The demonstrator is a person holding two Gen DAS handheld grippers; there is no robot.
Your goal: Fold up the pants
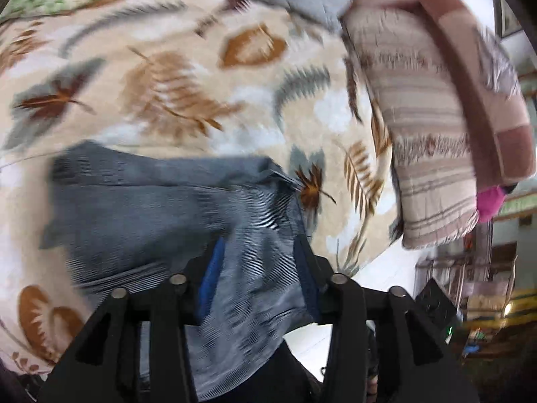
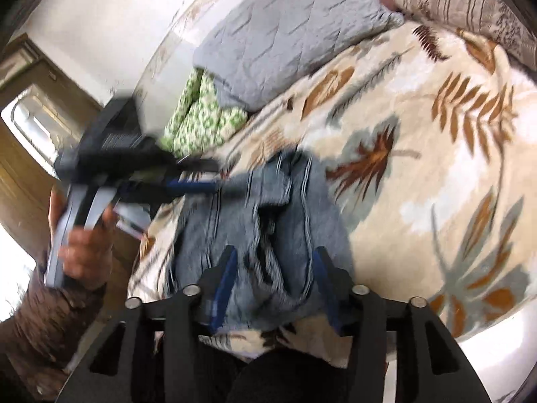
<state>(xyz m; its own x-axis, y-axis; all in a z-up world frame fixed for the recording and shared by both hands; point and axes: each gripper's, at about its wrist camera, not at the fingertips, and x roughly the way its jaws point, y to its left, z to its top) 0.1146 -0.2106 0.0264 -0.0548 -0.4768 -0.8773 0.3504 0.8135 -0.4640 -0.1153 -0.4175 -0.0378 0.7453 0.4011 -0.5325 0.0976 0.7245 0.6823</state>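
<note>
Both grippers' fingers apart over blurred pants (image 1: 161,201) on bed — L (image 1: 258,268), R (image 2: 273,268) — grip unclear.

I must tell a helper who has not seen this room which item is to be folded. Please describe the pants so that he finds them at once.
Look at the bed, covered by a cream blanket with brown and grey leaves. Near its front edge lies a crumpled heap of blue-grey cloth: these are the pants. Unlike the grey quilted pillow and the green-patterned cushion behind them, they are denim-like and lie loose, not stuffed.

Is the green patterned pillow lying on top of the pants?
No, the green pillow sits by the grey quilt, apart from the pants.
</note>
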